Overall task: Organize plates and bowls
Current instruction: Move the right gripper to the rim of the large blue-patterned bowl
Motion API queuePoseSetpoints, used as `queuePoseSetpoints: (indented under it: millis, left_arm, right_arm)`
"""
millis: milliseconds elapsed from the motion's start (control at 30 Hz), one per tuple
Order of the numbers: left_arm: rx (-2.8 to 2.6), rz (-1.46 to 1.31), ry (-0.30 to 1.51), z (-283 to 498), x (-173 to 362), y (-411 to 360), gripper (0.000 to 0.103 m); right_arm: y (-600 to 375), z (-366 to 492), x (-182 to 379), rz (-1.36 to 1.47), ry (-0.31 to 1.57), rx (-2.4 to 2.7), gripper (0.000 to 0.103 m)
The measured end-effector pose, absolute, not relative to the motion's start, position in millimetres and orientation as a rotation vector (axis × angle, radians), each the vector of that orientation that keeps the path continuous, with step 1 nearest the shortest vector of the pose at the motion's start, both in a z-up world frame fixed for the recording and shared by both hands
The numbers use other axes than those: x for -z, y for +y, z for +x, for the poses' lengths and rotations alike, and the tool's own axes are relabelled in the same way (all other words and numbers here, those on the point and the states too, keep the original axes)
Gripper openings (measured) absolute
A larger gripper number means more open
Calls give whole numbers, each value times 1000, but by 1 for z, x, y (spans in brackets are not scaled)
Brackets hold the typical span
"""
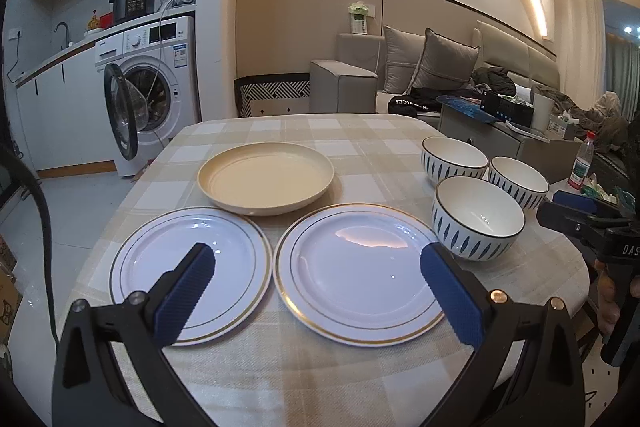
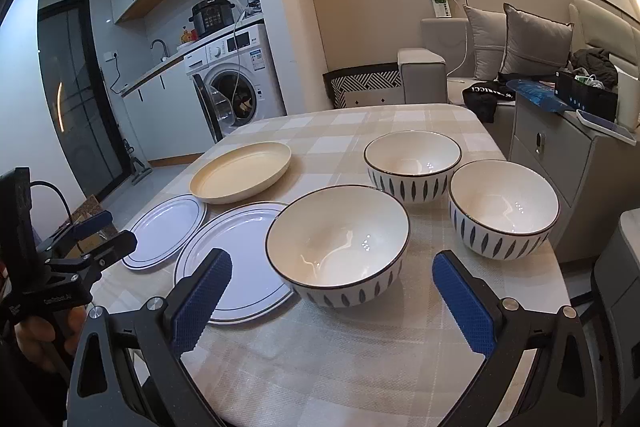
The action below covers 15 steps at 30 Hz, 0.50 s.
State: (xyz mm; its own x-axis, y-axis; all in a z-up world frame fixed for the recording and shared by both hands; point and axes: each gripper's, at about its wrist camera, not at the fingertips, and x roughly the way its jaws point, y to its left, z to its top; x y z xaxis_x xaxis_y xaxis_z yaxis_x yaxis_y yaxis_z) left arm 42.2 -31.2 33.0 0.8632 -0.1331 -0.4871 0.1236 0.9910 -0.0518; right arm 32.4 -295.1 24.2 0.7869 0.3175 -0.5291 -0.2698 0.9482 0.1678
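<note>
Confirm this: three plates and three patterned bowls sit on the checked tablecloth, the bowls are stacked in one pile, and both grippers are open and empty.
Not quite: the three patterned bowls are not stacked. The right wrist view shows each standing separately on the checked tablecloth. The rest holds: three plates, and the left gripper and right gripper have open, empty jaws.

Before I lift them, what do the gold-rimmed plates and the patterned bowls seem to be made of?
Gold-rimmed plates: glossy, thin and flat, probably plastic or glazed porcelain; sharp reflections do not settle it. Patterned bowls: likely glazed ceramic, with thick walls, dark rims and bright highlights inside.
</note>
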Motion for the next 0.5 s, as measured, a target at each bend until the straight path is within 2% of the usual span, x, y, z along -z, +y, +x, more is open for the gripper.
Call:
queuePoseSetpoints:
  millis: [500]
  left_arm:
    - [211, 22, 529, 96, -48, -89, 103]
  right_arm:
    - [-331, 73, -22, 110, 647, -280, 89]
